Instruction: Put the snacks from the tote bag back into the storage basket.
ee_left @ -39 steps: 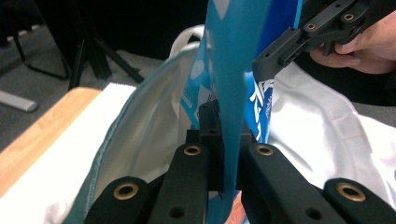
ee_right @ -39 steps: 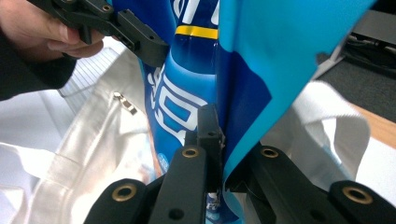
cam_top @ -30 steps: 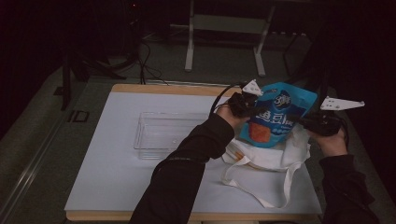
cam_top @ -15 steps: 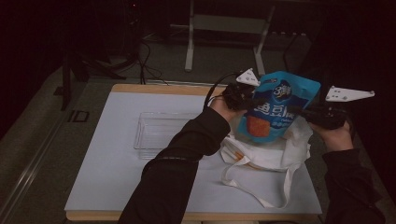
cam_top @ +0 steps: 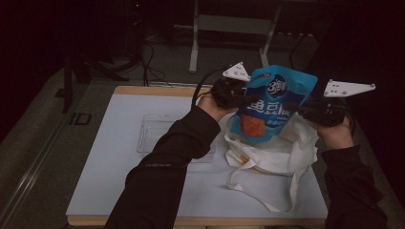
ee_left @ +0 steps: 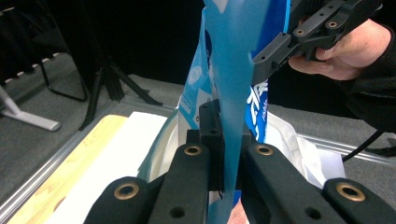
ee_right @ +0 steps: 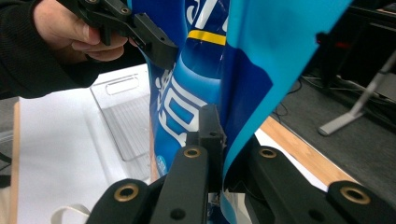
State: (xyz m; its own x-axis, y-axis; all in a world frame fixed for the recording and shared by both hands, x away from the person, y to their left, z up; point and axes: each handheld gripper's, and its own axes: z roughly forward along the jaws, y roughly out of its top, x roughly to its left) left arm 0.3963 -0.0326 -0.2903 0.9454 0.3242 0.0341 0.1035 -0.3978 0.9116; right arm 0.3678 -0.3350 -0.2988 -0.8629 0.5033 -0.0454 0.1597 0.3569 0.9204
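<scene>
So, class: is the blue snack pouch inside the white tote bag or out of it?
Out. The blue snack pouch hangs above the white tote bag, pinched at its side edges by the left gripper and right gripper.

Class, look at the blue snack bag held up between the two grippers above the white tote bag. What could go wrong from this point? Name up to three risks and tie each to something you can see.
1. Each gripper, left and right, pinches only a thin side edge of the blue snack bag; the smooth film might slip out.
2. The grippers hold opposite edges, so pulling apart could tear it.
3. The white tote bag lies slumped beneath; a dropped bag might land on it rather than in the clear tray.
</scene>
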